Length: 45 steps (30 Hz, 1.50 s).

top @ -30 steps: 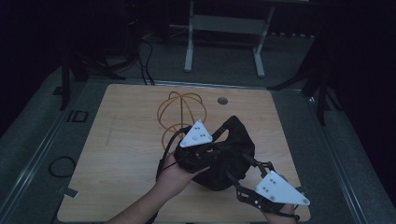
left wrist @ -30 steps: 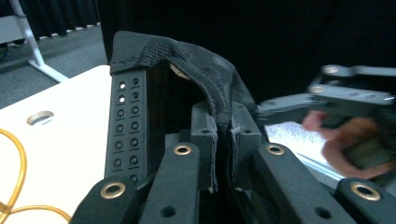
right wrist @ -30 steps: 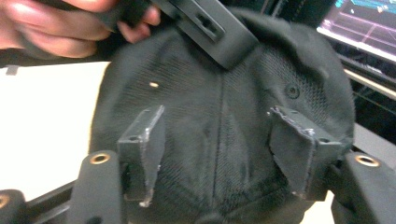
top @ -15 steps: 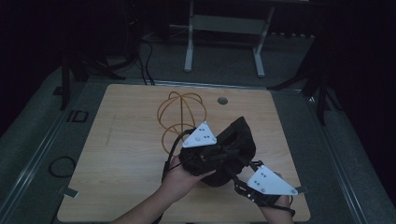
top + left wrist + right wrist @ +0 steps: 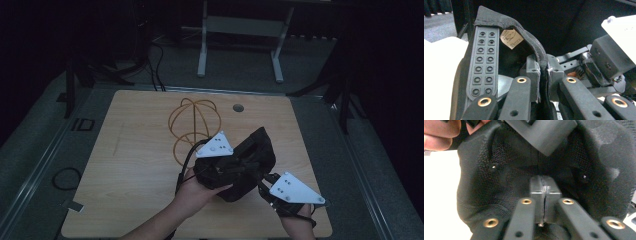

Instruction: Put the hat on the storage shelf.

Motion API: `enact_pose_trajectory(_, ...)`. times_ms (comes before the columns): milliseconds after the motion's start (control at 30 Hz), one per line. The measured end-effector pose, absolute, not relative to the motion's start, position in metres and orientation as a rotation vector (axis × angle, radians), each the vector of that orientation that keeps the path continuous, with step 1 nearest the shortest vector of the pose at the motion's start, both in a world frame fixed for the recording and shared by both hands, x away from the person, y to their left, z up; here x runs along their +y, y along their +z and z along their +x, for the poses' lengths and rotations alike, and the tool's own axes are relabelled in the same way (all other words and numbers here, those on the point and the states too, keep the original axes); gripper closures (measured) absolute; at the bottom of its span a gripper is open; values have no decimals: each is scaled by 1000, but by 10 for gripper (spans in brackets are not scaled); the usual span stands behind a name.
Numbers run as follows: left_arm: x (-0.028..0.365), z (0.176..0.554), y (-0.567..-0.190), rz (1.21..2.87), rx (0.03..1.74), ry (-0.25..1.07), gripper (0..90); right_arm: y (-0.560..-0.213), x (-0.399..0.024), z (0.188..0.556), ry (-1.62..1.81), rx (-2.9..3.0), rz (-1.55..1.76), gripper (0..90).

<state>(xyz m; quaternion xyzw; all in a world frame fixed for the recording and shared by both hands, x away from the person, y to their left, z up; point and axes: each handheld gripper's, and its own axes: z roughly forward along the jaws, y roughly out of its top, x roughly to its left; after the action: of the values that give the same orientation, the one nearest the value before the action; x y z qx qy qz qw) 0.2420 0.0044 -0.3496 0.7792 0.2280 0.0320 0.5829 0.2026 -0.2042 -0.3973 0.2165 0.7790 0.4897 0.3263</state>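
Where the high view looks down, your black fabric bag (image 5: 250,165) hangs crumpled above the table (image 5: 125,175) near its front edge, between your left tool (image 5: 235,167) and right tool (image 5: 265,185). Left gripper view: your jaws pinch its padded rim (image 5: 541,65) beside a studded strip (image 5: 482,65). Right gripper view: your jaws have just closed, pinching mesh fabric (image 5: 506,182).

fingers (image 5: 545,202) pinch black mesh cap (image 5: 499,187).
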Motion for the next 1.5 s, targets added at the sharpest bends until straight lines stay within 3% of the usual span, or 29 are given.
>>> enact_pose_trajectory(600,7,247,-354,1795,577,97,842,-397,-222,201,1333,1990,616,900)
enact_pose_trajectory(633,6,246,-353,1794,579,103,842,-397,-223,201,1330,1981,641,876)
enact_pose_trajectory(700,6,246,-353,1791,579,107,842,-397,-226,199,1348,1960,666,672)
enact_pose_trajectory(800,7,245,-351,1781,584,112,841,-399,-230,195,1349,1936,703,442)
enact_pose_trajectory(1067,8,246,-351,1762,586,127,842,-401,-244,199,1335,1793,860,282)
enact_pose_trajectory(1200,6,246,-351,1753,551,96,841,-403,-244,206,1414,1843,873,285)
enact_pose_trajectory(1233,5,246,-351,1751,547,92,841,-404,-242,206,1428,1859,855,351)
enact_pose_trajectory(1333,5,246,-352,1747,547,81,841,-405,-236,205,1407,1889,828,427)
enact_pose_trajectory(1400,5,246,-352,1739,543,64,841,-405,-235,205,1410,1892,828,428)
enact_pose_trajectory(1500,5,245,-351,1737,540,76,841,-405,-232,204,1407,1901,799,555)
